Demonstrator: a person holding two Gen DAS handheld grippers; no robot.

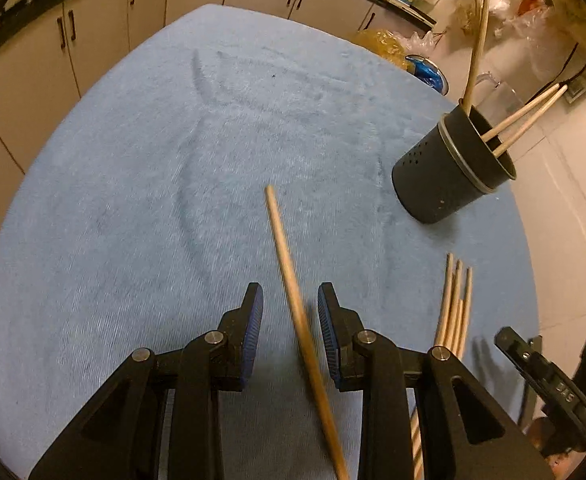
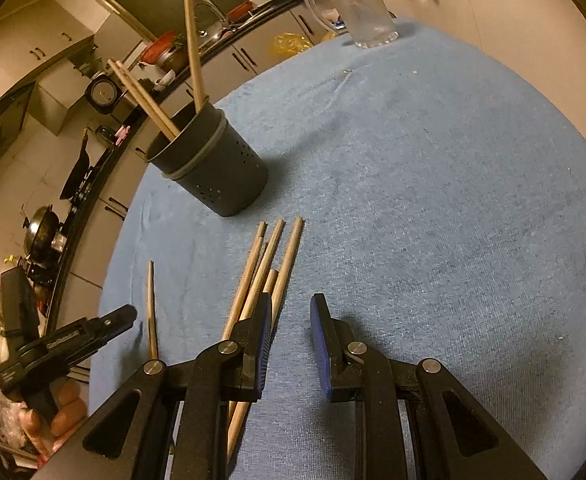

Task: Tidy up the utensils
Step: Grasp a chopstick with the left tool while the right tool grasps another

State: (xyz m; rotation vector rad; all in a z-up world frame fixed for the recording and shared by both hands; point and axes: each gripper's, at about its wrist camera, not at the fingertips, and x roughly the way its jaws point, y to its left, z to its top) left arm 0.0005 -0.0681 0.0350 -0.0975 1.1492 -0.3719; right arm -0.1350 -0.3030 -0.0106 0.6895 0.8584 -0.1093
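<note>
On the left, the left gripper (image 1: 289,334) hangs over the blue cloth (image 1: 133,220) that covers the desk. Its jaws stand apart, and 1 wooden chopstick (image 1: 293,300) runs through the gap between the blue pads (image 1: 253,332), nearer the right pad. It appears blurred, and whether it lies on the cloth or sits above it cannot be told.

Right of that, a bundle of loose chopsticks (image 2: 267,276) lies on the cloth, tips fanned toward the holder; at least 4 show. The left finger of the right gripper (image 2: 291,332) covers part of them. Its jaws are parted too, with bare cloth between them.

Beyond the bundle stands the dark perforated utensil holder (image 2: 213,172), upright on the cloth with a grey band below its rim. It holds 3 chopsticks (image 2: 145,100): 2 lean together to one side and 1 stands steeper, apart from them.

At the desk's far edge, well apart from the holder, a clear glass pitcher (image 2: 359,8) stands; what it holds cannot be told. Kitchen cabinets (image 1: 105,24) line the background.
</note>
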